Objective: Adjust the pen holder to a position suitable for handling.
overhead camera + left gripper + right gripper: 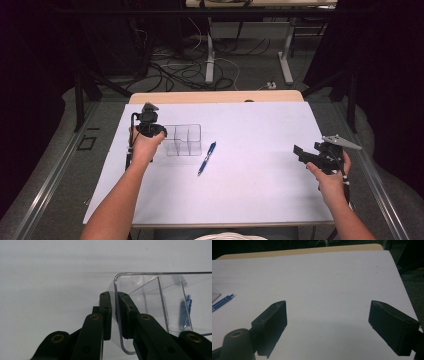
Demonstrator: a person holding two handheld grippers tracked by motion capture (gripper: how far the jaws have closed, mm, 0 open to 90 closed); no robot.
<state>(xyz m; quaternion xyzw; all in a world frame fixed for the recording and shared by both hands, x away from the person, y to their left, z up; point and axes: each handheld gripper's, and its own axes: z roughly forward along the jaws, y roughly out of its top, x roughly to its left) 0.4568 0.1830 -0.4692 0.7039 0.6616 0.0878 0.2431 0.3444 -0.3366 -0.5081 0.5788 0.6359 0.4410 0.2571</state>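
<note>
A clear plastic box (184, 140) with several compartments stands left of the white tabletop's (250, 190) middle. My left gripper (161, 135) is at its left end. In the left gripper view that gripper (114, 296) is shut on the box's thin end wall (118, 322), one pad on each side. A blue pen (206, 158) lies on the table just right of the box and shows through the clear walls as the pen (185, 312). My right gripper (301, 153) hovers near the right edge; in its own view the right gripper (328, 306) stands open with nothing between its jaws.
The table's wooden far edge (215, 96) borders a dark floor with cables and desk legs (210, 60). In the right gripper view the blue pen (223, 300) and a corner of the clear box (215, 293) lie at the far left.
</note>
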